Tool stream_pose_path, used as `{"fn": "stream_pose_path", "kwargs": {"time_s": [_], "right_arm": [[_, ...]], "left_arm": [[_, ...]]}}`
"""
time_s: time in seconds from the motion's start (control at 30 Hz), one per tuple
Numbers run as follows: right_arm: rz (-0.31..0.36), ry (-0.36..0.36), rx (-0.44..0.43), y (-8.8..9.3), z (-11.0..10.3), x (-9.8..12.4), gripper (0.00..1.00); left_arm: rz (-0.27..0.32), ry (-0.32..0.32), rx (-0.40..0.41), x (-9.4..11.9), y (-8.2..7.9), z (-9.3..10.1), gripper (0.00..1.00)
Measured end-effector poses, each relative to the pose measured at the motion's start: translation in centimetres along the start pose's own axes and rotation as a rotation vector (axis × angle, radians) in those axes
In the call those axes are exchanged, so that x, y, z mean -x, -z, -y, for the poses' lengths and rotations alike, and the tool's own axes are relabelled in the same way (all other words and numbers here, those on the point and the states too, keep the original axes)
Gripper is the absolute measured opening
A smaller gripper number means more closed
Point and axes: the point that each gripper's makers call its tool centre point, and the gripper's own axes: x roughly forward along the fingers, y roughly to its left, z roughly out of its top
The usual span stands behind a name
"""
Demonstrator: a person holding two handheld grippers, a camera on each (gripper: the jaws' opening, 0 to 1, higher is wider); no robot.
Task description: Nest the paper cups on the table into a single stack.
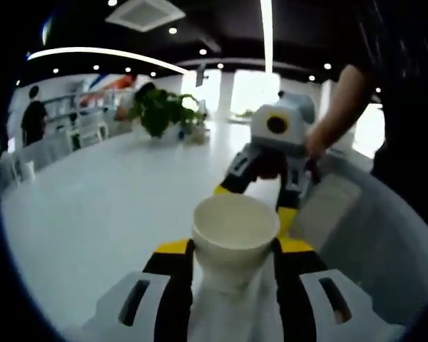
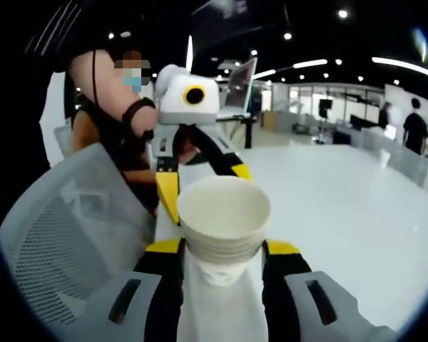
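Each claw (image 1: 232, 249) (image 2: 221, 249) grips paper cups (image 1: 235, 231) (image 2: 223, 221)

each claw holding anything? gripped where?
Left claw: single paper cup, clamped on its sidewall below the rim. Right claw: nested cup stack, same sidewall hold.

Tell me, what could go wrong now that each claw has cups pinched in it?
1. The left gripper holds a paper cup just below its rim; too hard a squeeze could crumple the thin wall.
2. The right gripper holds a stack of cups that looks already nested; a jolt might loosen one.
3. Both are held in the air, so a misaligned push together could dent a rim.
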Motion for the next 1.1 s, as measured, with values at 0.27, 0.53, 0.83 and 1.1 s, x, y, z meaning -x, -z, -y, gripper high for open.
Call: {"fn": "stream_pose_path", "kwargs": {"time_s": [0.27, 0.53, 0.83, 1.1], "right_arm": [[-0.004, 0.035, 0.009, -0.8, 2.5, -0.2, 0.39], [-0.013, 0.059, 0.045, -2.1, 6.1, -0.4, 0.39], [-0.021, 0.096, 0.063, -3.3, 11.3, -0.9, 0.4], [-0.042, 0.105, 0.076, -3.1, 14.2, -1.4, 0.4]], "left_arm": [[0.008, 0.004, -0.027, -0.3, -1.2, -2.1, 0.43], [0.021, -0.004, -0.058, -0.6, -2.9, -5.5, 0.43], [0.049, -0.027, -0.088, -1.5, -4.8, -10.0, 0.43], [0.056, -0.034, -0.093, -2.5, -5.2, -12.9, 0.43]]}}
